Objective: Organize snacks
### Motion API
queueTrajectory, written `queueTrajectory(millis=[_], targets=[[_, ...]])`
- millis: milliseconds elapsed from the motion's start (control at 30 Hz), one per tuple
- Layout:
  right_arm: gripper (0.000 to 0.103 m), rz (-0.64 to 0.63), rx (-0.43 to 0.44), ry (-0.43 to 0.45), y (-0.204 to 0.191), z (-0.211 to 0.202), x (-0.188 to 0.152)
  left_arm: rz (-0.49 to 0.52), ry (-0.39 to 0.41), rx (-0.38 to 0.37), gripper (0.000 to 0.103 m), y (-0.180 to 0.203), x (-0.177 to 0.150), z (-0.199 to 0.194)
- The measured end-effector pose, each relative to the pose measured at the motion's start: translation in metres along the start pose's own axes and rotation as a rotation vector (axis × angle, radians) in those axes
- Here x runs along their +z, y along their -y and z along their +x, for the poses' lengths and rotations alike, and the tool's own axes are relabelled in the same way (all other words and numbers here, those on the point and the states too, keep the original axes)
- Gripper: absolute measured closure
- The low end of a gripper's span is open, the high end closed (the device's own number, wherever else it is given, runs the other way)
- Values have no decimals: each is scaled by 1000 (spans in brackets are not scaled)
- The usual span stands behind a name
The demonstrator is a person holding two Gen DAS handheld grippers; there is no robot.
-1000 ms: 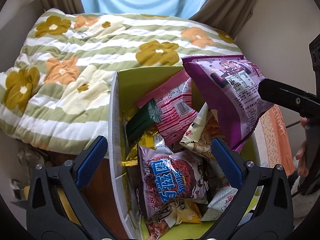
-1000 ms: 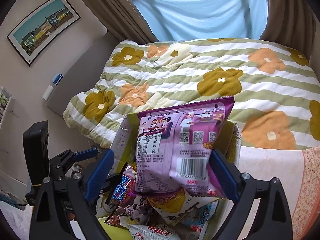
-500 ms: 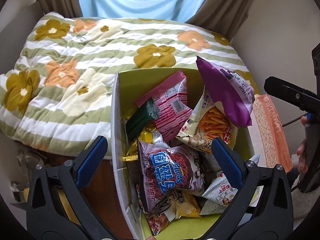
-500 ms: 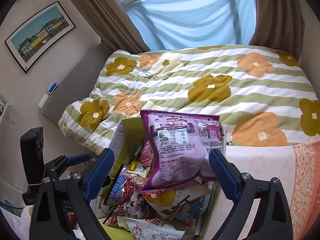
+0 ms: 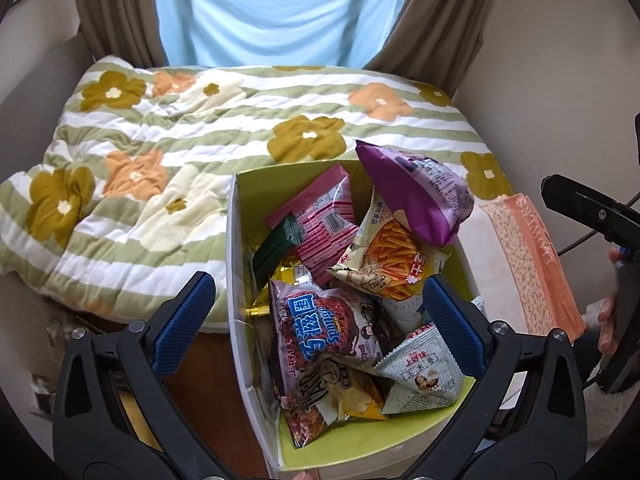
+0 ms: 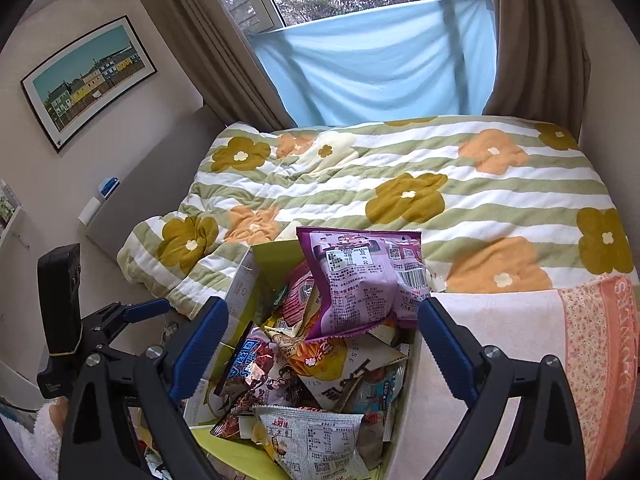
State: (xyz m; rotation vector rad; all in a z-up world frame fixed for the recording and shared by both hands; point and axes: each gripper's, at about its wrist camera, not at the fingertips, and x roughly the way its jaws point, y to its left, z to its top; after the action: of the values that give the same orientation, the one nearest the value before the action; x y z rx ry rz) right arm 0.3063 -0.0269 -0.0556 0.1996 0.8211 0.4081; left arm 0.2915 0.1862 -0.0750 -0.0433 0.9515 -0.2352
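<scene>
A box with a green inside (image 5: 256, 184) holds several snack bags. A purple bag (image 5: 420, 196) lies on top at its far right, also in the right wrist view (image 6: 360, 280). A pink bag (image 5: 324, 220), an orange-stick bag (image 5: 392, 256) and a dark red bag (image 5: 320, 332) lie below it. My left gripper (image 5: 316, 316) is open and empty above the box's near end. My right gripper (image 6: 320, 344) is open and empty above the box, with the purple bag beyond its fingertips.
A bed with a green-striped flowered quilt (image 5: 180, 140) lies behind and left of the box. A pink towel (image 5: 532, 256) lies to the right of the box. Curtains and a blue cloth (image 6: 380, 60) hang at the window.
The purple bag left my right gripper and dropped onto the pile in the box. Both grippers have pulled back and up from the box.
</scene>
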Motion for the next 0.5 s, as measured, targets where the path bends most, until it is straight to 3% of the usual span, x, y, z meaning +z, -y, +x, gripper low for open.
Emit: queueTrajectory(millis=[167, 500], targets=[[8, -47, -38, 85, -8, -52, -15, 10, 101, 59, 0, 28, -16, -50], [8, -124, -271, 245, -9, -175, -102, -12, 282, 110, 0, 109, -93, -135]])
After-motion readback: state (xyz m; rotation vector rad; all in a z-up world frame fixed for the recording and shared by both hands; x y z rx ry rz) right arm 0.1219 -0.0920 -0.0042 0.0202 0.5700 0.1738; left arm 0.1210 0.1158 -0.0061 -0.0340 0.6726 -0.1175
